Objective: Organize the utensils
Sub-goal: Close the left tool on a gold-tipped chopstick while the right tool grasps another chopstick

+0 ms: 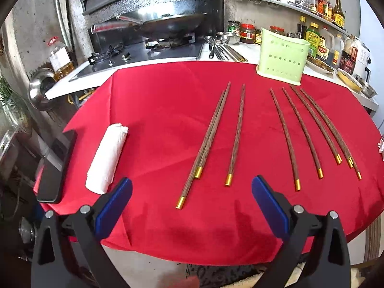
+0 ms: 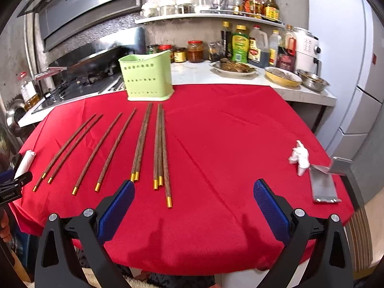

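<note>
Both grippers [image 1: 192,192] [image 2: 194,192] gape empty; chopsticks [image 2: 141,141] at cloth [image 2: 228,144] middle look light, stiff, slick: pinch midshaft.

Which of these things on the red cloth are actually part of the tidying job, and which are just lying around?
Part of the job:
- brown wooden chopsticks with gold caps
- pale green perforated plastic utensil holder

Just lying about:
- rolled white cloth
- crumpled white tissue
- flat grey metal stand
- black phone

No legible text, labels blurred.
</note>
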The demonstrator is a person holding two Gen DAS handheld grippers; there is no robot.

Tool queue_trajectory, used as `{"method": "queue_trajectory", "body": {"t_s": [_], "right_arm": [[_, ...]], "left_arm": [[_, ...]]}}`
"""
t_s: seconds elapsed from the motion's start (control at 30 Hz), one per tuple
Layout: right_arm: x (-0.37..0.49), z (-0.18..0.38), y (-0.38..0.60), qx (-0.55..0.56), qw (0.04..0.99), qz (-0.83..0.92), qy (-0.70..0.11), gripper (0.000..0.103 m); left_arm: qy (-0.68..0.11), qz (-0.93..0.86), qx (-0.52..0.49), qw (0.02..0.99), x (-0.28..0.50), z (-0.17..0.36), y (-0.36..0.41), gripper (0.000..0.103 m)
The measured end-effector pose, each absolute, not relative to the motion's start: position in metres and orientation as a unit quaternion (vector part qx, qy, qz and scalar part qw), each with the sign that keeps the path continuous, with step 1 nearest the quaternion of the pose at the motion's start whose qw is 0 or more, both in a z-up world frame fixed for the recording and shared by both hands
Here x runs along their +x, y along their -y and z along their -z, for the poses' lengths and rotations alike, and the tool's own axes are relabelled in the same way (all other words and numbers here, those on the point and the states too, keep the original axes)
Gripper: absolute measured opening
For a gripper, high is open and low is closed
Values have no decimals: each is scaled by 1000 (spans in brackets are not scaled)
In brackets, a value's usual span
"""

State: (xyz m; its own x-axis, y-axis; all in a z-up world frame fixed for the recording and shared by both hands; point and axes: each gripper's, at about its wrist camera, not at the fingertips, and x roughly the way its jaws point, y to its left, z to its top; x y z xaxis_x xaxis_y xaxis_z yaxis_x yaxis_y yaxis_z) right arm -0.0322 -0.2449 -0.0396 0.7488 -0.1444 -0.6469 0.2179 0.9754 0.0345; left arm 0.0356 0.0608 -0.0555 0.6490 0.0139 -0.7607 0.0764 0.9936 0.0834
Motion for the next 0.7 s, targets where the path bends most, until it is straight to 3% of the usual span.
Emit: {"method": "queue_trajectory", "body": {"t_s": [0.17,0.27,0.43,0.53,0.7], "right_arm": [[-23,50,239,47,932,92,-348,97],[-16,54,234,34,931,92,-352,97],[-6,60,228,16,926,97,-365,97],[-2,65,227,16,924,93,-372,96],[2,66,228,32,923,89,-374,96]], "left_arm": [[-416,25,41,908,45,64,-80,96],[-418,20,37,908,55,68,-90,85],[-433,39,36,900,75,84,-98,52],[-431,69,52,898,80,90,-92,43],[-434,104,58,893,87,93,-84,42]]}}
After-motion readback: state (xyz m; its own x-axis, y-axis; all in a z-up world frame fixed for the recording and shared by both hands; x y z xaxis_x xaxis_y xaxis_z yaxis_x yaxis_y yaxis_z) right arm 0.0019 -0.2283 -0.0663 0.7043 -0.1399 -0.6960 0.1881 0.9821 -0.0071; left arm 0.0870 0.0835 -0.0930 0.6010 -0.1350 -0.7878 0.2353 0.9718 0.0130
